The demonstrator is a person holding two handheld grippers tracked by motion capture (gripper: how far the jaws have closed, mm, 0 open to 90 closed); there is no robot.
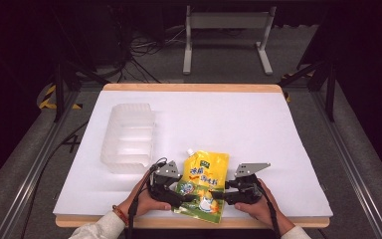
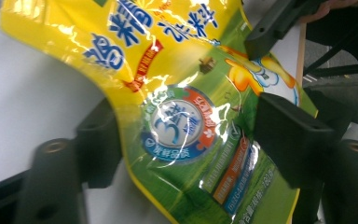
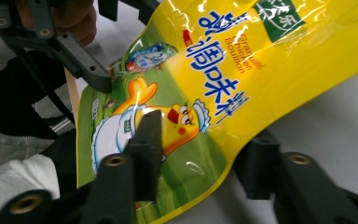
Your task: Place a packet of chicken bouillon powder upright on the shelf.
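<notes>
A yellow and green seasoning pouch with a white spout corner lies on the white table near its front edge. My left gripper grips the pouch's lower left edge and my right gripper its lower right edge. In the left gripper view one jaw sits against the pouch's edge and the other presses on its printed face, so the film bulges between them. In the right gripper view one jaw lies on the chicken picture of the pouch and the other under its edge.
A clear plastic compartment tray stands at the left of the white table top. The table's wooden front edge runs just under my hands. Beyond the table are a metal stand and cables on the floor.
</notes>
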